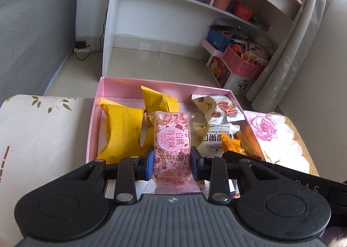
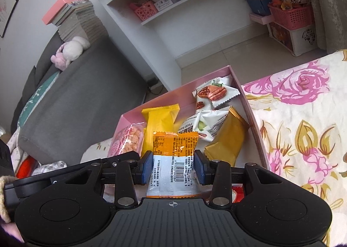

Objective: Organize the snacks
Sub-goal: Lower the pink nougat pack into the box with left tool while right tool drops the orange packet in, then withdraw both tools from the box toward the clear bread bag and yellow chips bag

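Item 1: our left gripper (image 1: 172, 163), blue pads closed against both long sides of a pink snack bar (image 1: 172, 145) in clear wrap with a round pink label. We hold it lengthwise above the near edge of the pink box (image 1: 164, 81).

Item 2: our right gripper (image 2: 172, 165), pads pressed on either side of an orange-and-white packet (image 2: 174, 156), barcode face up, held above the near end of the same box.

Item 3: the pink box, open-topped, resting on a floral cloth (image 1: 273, 130). Contents, seen from the left wrist:
- two yellow packets (image 1: 122, 132), one at the left wall and one behind it toward the far wall;
- two white pecan packets (image 1: 219, 108) on the right side, overlapping;
- a small orange packet (image 1: 231, 145) near the right wall, touching the pecan packets.

From the right wrist we also log a mustard-gold packet (image 2: 225, 138) leaning on the right wall.

Item 4: surroundings. White shelving (image 1: 164, 17) beyond the box, coral baskets (image 1: 243, 62) far right, grey sofa (image 1: 32, 25) at left.
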Demonstrator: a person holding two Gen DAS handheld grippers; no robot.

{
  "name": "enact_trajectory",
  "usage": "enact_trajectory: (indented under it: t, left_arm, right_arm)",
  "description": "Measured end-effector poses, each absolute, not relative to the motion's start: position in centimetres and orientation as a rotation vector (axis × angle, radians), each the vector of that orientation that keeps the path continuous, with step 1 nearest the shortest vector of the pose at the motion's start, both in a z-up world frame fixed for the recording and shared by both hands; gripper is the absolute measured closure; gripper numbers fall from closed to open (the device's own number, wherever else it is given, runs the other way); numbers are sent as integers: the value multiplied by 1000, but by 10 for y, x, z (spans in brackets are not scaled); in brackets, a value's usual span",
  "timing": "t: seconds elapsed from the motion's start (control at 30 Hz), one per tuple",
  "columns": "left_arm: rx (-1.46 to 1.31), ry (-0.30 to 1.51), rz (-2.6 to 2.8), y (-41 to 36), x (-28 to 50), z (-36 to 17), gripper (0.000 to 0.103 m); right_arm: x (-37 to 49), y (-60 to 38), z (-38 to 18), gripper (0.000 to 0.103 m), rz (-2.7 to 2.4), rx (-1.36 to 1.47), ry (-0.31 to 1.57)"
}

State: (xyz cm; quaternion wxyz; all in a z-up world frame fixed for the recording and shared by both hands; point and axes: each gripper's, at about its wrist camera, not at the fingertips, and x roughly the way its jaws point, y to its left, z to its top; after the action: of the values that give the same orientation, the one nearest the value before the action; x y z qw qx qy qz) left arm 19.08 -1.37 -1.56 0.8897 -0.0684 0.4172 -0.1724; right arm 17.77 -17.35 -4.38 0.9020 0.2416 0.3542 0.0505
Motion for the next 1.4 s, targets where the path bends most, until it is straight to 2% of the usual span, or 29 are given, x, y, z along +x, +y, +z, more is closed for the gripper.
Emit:
enact_trajectory:
  t: [0.57, 0.67, 0.77, 0.87, 1.13, 1.2, 1.4]
  left_arm:
    - [-104, 888, -366, -18, 201, -32, 73]
    - [-110, 863, -375, -16, 199, -30, 69]
    - [-116, 846, -383, -14, 197, -26, 60]
    - [-104, 834, -384, -13, 195, -23, 51]
    - [-83, 816, -385, -11, 182, -14, 36]
    - [-82, 814, -381, -10, 176, -12, 30]
    - [-84, 809, -370, 1, 154, -3, 17]
  right_arm:
    - [188, -184, -57, 64, 41, 478, 728]
    - [188, -185, -55, 60, 40, 489, 722]
    - [188, -187, -52, 60, 51, 503, 720]
    - [186, -187, -49, 51, 50, 506, 712]
    - [176, -185, -37, 40, 51, 492, 708]
    - [171, -184, -33, 32, 51, 489, 712]
    - [153, -183, -19, 22, 45, 476, 716]
